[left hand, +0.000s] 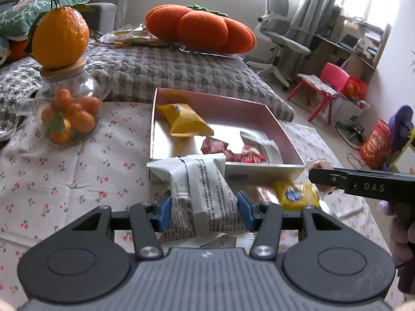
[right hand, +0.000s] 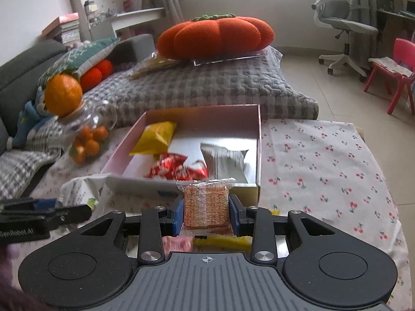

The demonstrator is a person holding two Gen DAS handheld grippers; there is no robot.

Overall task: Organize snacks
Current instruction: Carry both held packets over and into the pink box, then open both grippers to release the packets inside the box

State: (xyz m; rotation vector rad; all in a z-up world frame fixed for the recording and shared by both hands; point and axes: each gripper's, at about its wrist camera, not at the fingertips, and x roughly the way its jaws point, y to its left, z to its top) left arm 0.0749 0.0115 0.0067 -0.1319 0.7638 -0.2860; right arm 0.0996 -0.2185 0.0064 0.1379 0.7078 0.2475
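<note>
A pink box [left hand: 290, 167] [right hand: 255, 140] lies on the cherry-print cloth. It holds a yellow packet [left hand: 185, 120] [right hand: 155, 137], red sweets [left hand: 220, 149] [right hand: 176, 168] and a silver packet [right hand: 224, 158]. My left gripper [left hand: 203, 208] is shut on a white-grey snack packet [left hand: 199, 189] just in front of the box's near wall. My right gripper [right hand: 206, 211] is shut on a clear-wrapped orange biscuit pack [right hand: 206, 204], also just before the box. In the left wrist view the right gripper [left hand: 313, 177] reaches in from the right over a yellow packet [left hand: 295, 195].
A glass jar of small oranges [left hand: 70, 111] [right hand: 88, 140] with a big orange on its lid stands left of the box. Behind are a grey quilt [left hand: 168, 70] and an orange pumpkin cushion [right hand: 215, 36]. A yellow packet [right hand: 223, 241] lies under my right gripper.
</note>
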